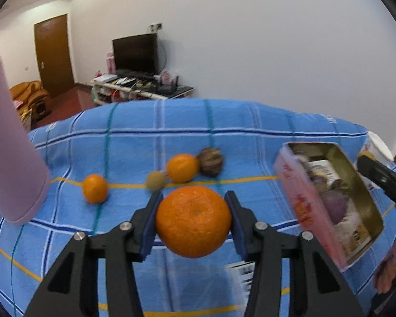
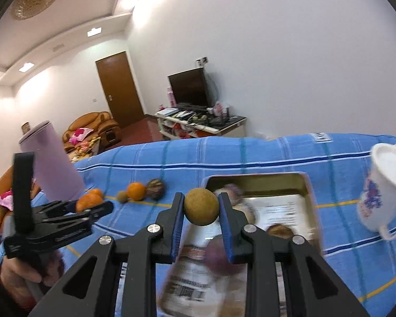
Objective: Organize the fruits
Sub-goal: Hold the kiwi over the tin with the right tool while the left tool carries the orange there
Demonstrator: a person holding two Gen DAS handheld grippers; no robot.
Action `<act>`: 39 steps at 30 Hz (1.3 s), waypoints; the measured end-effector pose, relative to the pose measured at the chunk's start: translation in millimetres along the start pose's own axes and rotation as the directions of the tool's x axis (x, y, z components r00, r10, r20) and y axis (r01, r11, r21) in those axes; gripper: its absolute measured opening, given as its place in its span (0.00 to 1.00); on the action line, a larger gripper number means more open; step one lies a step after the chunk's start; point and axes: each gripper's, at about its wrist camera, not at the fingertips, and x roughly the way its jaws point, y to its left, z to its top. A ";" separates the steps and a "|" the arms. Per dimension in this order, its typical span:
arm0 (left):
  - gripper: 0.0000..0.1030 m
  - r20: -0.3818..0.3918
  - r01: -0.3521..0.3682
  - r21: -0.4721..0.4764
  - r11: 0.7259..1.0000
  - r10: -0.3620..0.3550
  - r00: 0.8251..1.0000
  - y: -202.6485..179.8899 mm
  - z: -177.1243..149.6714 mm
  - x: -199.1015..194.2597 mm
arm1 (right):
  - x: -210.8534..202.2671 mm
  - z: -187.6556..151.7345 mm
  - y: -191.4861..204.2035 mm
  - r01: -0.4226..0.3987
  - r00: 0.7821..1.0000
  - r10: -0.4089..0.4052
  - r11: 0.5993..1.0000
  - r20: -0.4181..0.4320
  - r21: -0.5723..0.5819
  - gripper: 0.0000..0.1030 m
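A tabletop (image 1: pixel 134 142) is covered by a blue checked cloth before a white wall, a dark television (image 1: pixel 136 52) and a brown door (image 1: pixel 54 52). A large round orange (image 1: pixel 193 220) is gripped by the left tongs (image 1: pixel 193 211) above it; a small tan round fruit (image 2: pixel 201 206) is clamped in the right tongs (image 2: pixel 201 211) over an open metal tin (image 2: pixel 310 192).

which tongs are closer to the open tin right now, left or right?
Right. The right tongs, gripping a small brown fruit, hang at the open tin's near edge. The left tongs, holding an orange, sit off to its left.
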 end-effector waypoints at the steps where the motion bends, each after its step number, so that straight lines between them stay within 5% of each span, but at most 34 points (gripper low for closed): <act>1: 0.48 0.006 0.007 0.007 1.000 -0.007 1.000 -7.9 2.5 -0.8 | -2.2 1.3 -9.9 0.011 1.000 -0.011 1.000 0.003 0.007 0.27; 11: 0.48 0.011 0.104 0.058 0.993 -0.105 0.994 -88.2 26.2 12.6 | -8.7 8.3 -70.6 0.108 0.994 -0.109 0.994 0.011 0.034 0.27; 18: 0.48 -0.038 0.212 0.077 0.974 -0.209 0.977 -132.3 13.9 21.0 | 2.4 11.0 -92.2 0.102 0.994 -0.101 0.993 -0.030 0.051 0.27; 25: 0.49 -0.109 0.326 0.121 0.938 -0.314 0.943 -157.1 -3.9 12.7 | 13.1 5.2 -87.2 0.044 0.993 -0.039 0.998 -0.112 0.040 0.27; 39: 0.49 -0.125 0.379 0.318 0.869 -0.357 0.926 -184.0 -34.9 -24.8 | -2.8 -17.4 -68.9 -0.017 0.969 0.017 1.000 -0.248 0.004 0.27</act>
